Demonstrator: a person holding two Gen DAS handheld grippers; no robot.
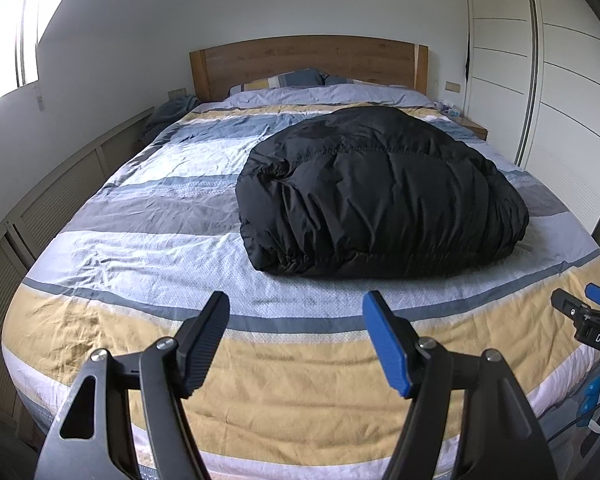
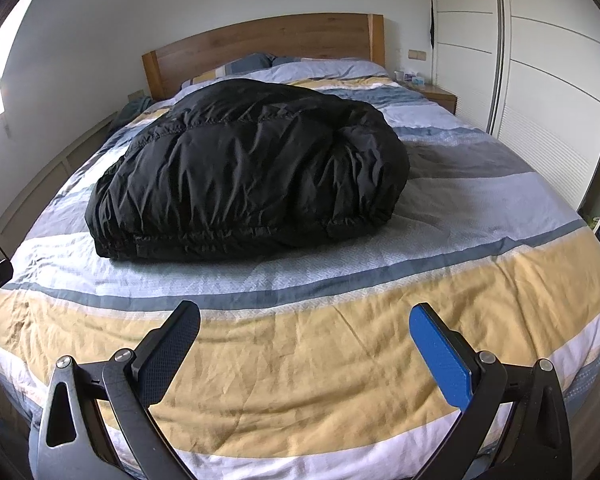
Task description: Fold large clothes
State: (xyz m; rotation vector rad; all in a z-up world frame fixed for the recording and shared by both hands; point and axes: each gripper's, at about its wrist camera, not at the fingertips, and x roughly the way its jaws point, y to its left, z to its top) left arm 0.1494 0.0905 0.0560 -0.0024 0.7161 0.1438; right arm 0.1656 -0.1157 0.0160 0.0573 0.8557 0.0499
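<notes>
A black puffy down jacket [image 1: 380, 196] lies folded into a thick bundle on the striped bed cover [image 1: 148, 208], right of the bed's middle. It also shows in the right wrist view [image 2: 252, 180], left of centre. My left gripper [image 1: 298, 312] is open and empty, held above the foot of the bed, short of the jacket. My right gripper [image 2: 306, 324] is open and empty too, above the yellow stripe at the foot of the bed. The right gripper shows at the right edge of the left wrist view [image 1: 580, 304].
A wooden headboard [image 1: 308, 64] and pillows [image 1: 284, 80] stand at the far end. White wardrobe doors [image 1: 572, 80] line the right side. A bedside table [image 1: 474, 126] stands by the headboard. Low louvered panels [image 1: 60, 200] run under the window on the left.
</notes>
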